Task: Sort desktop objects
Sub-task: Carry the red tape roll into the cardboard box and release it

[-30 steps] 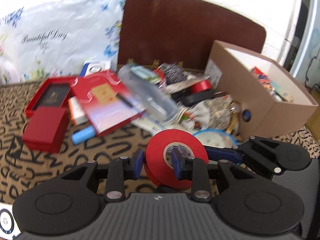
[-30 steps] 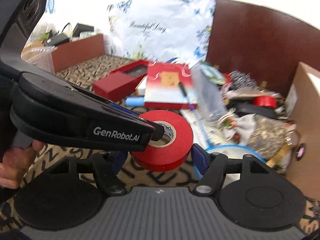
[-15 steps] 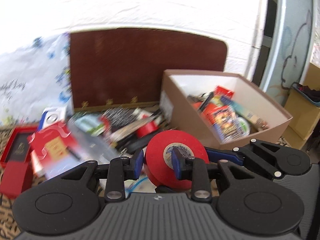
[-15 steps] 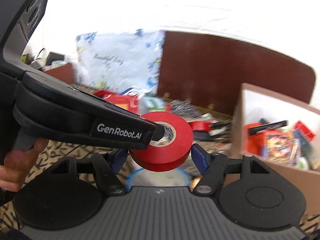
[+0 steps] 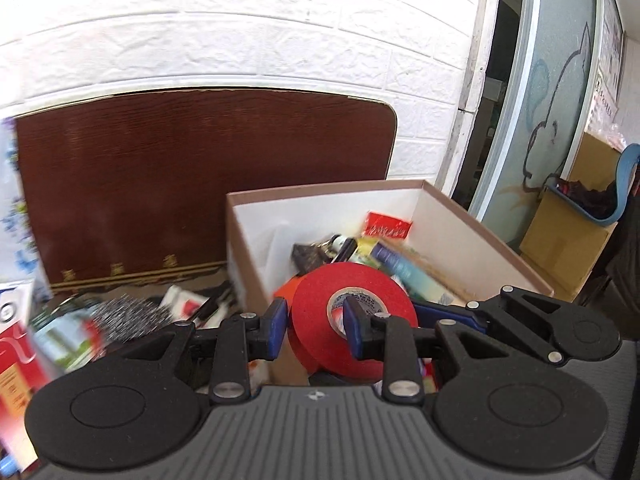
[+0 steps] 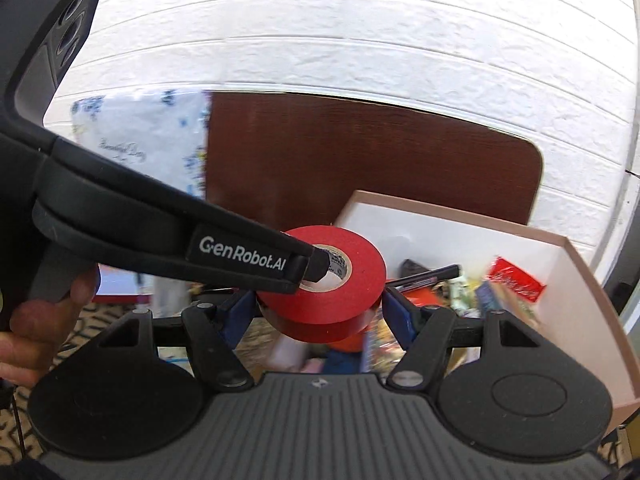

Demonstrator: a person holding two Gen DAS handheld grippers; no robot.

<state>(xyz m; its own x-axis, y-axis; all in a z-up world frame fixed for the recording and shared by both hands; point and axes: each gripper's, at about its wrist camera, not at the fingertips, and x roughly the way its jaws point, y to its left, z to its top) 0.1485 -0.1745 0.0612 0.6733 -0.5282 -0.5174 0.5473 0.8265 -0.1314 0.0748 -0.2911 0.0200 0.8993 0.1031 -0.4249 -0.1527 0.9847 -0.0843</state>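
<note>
A red tape roll (image 5: pixel 352 320) is held in the air by both grippers. My left gripper (image 5: pixel 314 328) is shut on its wall, one finger outside and one in the core. My right gripper (image 6: pixel 318 312) is shut across the roll's (image 6: pixel 332 280) outer sides; the left gripper's finger (image 6: pixel 240 256) reaches into the core from the left. The roll hangs over the near left part of the open brown cardboard box (image 5: pixel 480 224), which also shows in the right wrist view (image 6: pixel 580 272) and holds several small items.
A dark wooden board (image 5: pixel 200 184) leans on the white brick wall behind the box. Clutter lies left of the box: a wire brush (image 5: pixel 124 316), red packets (image 5: pixel 16 360). A floral bag (image 6: pixel 152 140) stands at the left. A doorway (image 5: pixel 540 120) is at the right.
Both grippers have carried the tape roll up and to the right, from above the table clutter to over the cardboard box. Both grips are unchanged.
</note>
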